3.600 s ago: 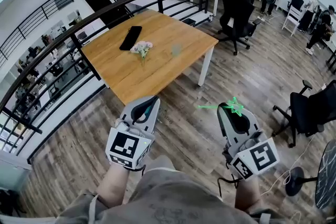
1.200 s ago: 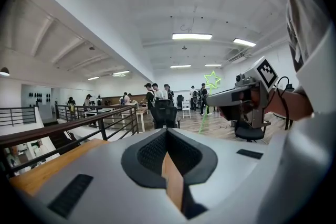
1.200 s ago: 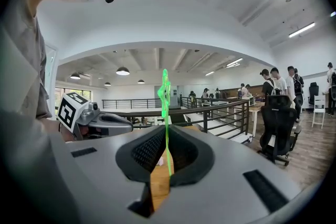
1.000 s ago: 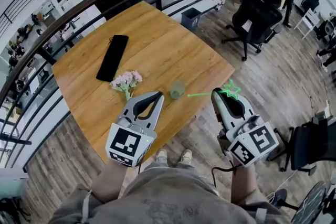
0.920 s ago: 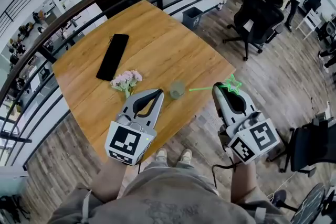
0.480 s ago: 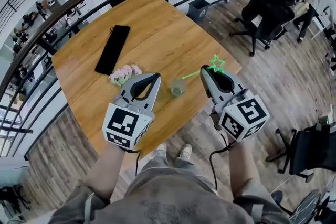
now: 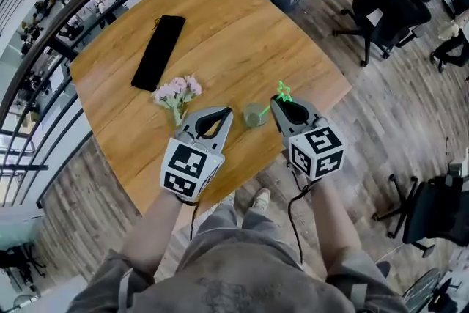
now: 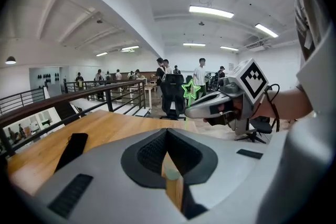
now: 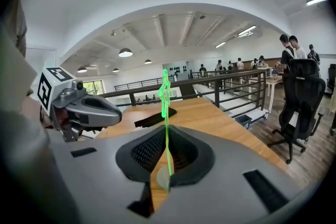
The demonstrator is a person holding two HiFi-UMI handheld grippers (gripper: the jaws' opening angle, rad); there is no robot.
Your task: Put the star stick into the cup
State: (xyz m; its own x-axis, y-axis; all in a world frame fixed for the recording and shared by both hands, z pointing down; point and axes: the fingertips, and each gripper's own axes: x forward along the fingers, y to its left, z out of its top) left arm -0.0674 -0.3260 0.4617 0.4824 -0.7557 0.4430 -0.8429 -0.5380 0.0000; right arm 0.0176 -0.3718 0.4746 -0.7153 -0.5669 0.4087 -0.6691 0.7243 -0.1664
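A small clear cup (image 7: 255, 114) stands near the front edge of the wooden table (image 7: 242, 33). My right gripper (image 7: 275, 102) is just right of it, shut on the thin green star stick (image 7: 282, 91). The star end points up and the thin end slants down toward the cup's rim. In the right gripper view the stick (image 9: 165, 113) rises straight out of the closed jaws of the right gripper (image 9: 167, 128). My left gripper (image 7: 226, 112) hovers left of the cup, shut and empty; its tips meet in the left gripper view (image 8: 167, 131).
A black pouch (image 7: 157, 51) lies at the table's far left and a small pink flower bunch (image 7: 176, 93) lies just beyond the left gripper. A black railing (image 7: 88, 0) runs behind the table. Office chairs (image 7: 385, 0) stand on the wood floor to the right.
Both grippers have come in over the table and now flank the cup. The right gripper has carried the star stick leftward up to the cup, and the stick stands steeper.
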